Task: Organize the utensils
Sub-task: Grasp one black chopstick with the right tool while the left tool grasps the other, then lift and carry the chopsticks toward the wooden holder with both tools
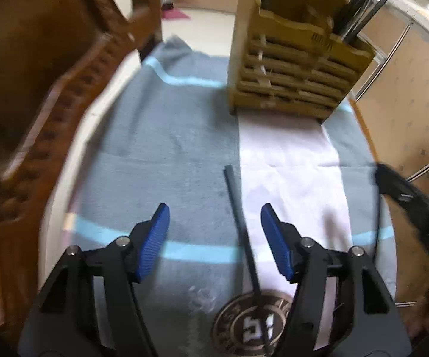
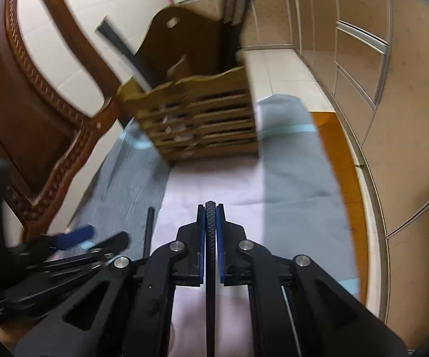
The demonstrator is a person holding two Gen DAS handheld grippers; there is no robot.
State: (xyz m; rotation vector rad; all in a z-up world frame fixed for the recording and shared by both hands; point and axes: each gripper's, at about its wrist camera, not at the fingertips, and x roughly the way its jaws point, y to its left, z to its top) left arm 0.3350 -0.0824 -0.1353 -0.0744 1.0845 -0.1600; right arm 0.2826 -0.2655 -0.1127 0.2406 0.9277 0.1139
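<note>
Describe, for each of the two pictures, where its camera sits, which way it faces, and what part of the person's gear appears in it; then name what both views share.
Left wrist view: sits on the left gripper, facing forward and down over the grey towel toward the wooden utensil holder; its open blue fingers straddle a black chopstick lying there.
Right wrist view: sits on the right gripper, facing the holder; its fingers are shut on a black chopstick, and the left gripper shows at lower left.
Shared: holder, towel, white cloth, wooden chair, the lying chopstick.
</note>
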